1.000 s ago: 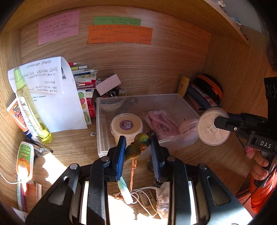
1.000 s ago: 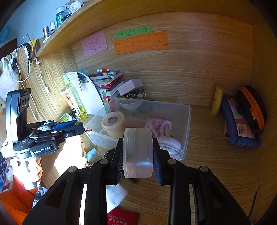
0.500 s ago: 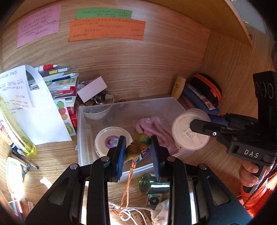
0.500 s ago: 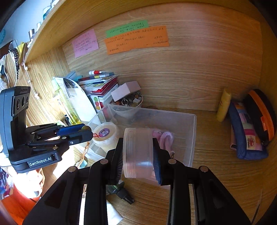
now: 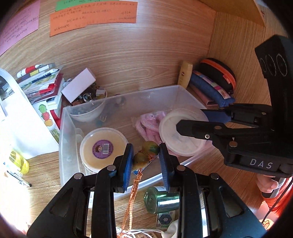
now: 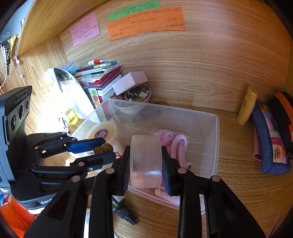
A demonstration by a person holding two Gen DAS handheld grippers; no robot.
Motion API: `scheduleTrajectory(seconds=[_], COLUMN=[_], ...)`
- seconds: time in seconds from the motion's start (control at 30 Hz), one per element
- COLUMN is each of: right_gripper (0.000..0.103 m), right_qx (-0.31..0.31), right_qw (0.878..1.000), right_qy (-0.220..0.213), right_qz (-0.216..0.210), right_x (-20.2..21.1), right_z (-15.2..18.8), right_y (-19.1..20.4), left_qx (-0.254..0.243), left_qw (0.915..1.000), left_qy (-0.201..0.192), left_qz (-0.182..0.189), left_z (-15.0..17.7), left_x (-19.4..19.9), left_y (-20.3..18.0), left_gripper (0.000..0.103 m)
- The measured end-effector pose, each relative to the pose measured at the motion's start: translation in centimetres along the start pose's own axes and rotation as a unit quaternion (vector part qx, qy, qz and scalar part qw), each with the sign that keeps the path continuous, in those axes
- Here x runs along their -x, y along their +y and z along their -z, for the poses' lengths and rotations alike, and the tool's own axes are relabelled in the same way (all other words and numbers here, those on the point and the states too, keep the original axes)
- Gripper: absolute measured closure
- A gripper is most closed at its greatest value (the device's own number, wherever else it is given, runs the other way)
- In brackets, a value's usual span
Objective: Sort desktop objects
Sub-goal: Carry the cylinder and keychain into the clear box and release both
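1. Gripping a lumpy green-yellow bead charm (image 5: pixel 146 155), the left gripper (image 5: pixel 146 161) has its blue pads closed on it; a braided orange cord (image 5: pixel 132 197) dangles below, over the near rim of the clear plastic bin (image 5: pixel 64 139).
2. Clamped on a round translucent ribbed container (image 6: pixel 145 161), the right gripper (image 6: pixel 146 165) holds it on edge above the bin's near wall; "DAS" shows on its black body.
3. A green metallic cylinder (image 5: pixel 161 199) lies on the wood-grain desk, partly hidden by the fingers.
4. Inside the bin sit a cream tub (image 5: pixel 103 144) with a purple barcode sticker and pink cord (image 5: pixel 150 122).
5. Handwriting on the orange note (image 5: pixel 91 17) is too small to read.
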State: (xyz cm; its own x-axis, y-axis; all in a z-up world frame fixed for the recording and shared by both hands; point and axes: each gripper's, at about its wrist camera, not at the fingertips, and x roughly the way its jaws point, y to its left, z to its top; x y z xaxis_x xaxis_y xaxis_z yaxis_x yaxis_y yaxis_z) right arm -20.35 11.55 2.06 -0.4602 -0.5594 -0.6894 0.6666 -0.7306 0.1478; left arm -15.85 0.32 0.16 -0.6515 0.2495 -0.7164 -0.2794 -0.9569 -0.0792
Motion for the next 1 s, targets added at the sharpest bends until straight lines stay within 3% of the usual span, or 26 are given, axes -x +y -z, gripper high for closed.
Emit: scheduleTrajectory(seconds=[0.5,0.73,1.0], right_gripper=[0.075,0.075,0.075], right_qx=[0.029,0.046,0.054], right_qw=[0.999,0.999,0.998], right_qy=[0.015,-0.006,-0.004], right_qz=[0.010,0.027,0.025], right_x=[-1.0,0.8,2.3], right_z=[0.3,0.3,1.3], right_y=[0.7,1.6,2.2], left_qx=[-0.002,0.012,0.027], left_qw=[1.0000,0.9998,0.9991], left_qy=[0.005,-0.014,-0.028], left_qz=[0.006,0.007,-0.018], left_z=[0.5,0.5,1.1], left_x=[-0.3,1.3,3.9], left_y=[0.4,1.4,3.0], left_gripper=[0.075,0.075,0.070])
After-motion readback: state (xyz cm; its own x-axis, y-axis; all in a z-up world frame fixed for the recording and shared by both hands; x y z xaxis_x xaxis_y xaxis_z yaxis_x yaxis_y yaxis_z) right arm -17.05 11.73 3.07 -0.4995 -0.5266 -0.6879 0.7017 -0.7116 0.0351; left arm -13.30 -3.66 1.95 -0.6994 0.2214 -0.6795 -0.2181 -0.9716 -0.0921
